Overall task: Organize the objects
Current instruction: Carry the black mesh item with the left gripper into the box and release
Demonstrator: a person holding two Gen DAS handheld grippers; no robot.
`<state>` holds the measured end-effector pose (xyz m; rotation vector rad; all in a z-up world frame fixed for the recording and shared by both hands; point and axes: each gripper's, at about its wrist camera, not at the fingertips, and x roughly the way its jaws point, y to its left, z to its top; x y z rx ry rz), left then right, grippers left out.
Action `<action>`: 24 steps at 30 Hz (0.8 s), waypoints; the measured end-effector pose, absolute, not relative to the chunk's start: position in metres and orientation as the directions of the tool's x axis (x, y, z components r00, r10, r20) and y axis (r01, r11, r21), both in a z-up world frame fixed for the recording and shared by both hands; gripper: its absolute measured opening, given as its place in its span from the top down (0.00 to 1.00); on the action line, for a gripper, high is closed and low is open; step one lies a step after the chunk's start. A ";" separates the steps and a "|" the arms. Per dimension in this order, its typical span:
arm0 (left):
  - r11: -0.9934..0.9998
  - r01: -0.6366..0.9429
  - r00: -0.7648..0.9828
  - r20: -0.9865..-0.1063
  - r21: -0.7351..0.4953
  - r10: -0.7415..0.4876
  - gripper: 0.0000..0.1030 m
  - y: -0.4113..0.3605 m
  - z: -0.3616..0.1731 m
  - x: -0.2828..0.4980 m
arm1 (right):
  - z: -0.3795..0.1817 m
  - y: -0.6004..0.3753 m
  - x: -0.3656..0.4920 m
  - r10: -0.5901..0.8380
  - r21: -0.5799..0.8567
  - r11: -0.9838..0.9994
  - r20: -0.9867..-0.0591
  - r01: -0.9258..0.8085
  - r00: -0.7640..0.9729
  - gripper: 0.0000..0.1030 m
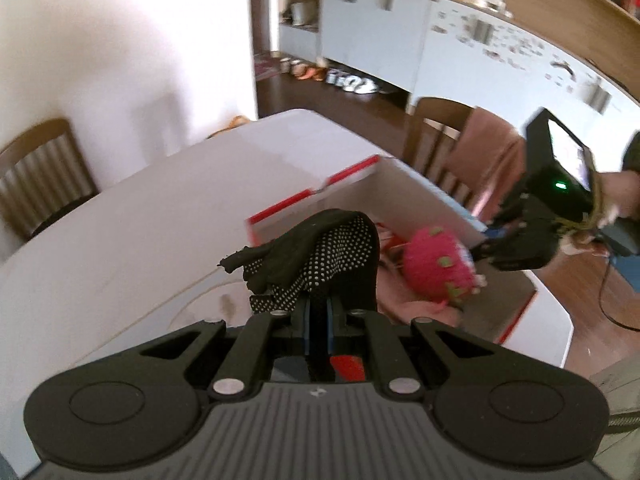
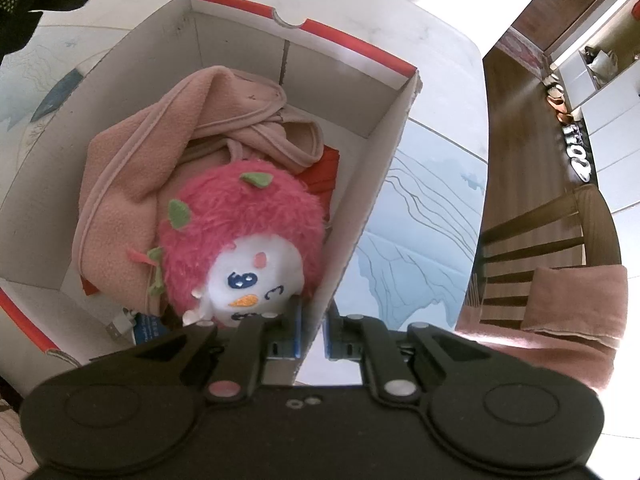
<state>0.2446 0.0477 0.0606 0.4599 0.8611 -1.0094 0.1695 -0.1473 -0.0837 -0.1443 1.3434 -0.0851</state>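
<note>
My left gripper (image 1: 319, 312) is shut on a black glove with white dots (image 1: 320, 252) and holds it above the table, just left of an open cardboard box with a red rim (image 1: 352, 172). Inside the box lie a pink plush toy (image 1: 436, 272) and a pink fleece cloth (image 2: 132, 184). My right gripper (image 2: 311, 324) is shut on the box's right wall (image 2: 368, 208), one finger inside and one outside. The plush toy (image 2: 240, 240) sits face up just left of that wall. The right gripper also shows in the left wrist view (image 1: 496, 248).
The box stands on a white table (image 1: 120, 240) with a blue-printed mat (image 2: 420, 220). Wooden chairs (image 1: 36, 176) stand at the left and at the far side (image 1: 440, 140), one draped with a pink cloth (image 2: 560, 300). White cabinets (image 1: 400, 40) and shoes (image 1: 340, 78) lie beyond.
</note>
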 end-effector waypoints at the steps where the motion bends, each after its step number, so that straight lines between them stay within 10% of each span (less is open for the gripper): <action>1: 0.467 0.883 0.249 -0.801 -0.043 -0.545 0.94 0.043 0.061 0.239 | -0.084 -0.147 0.170 -0.145 -0.153 0.988 -0.964 -0.022 0.225 0.91; 24: 0.335 0.937 0.235 -0.888 0.099 -0.395 0.93 -0.073 -0.026 0.216 | -0.084 -0.147 0.168 -0.143 -0.153 0.988 -0.960 -0.025 0.240 0.91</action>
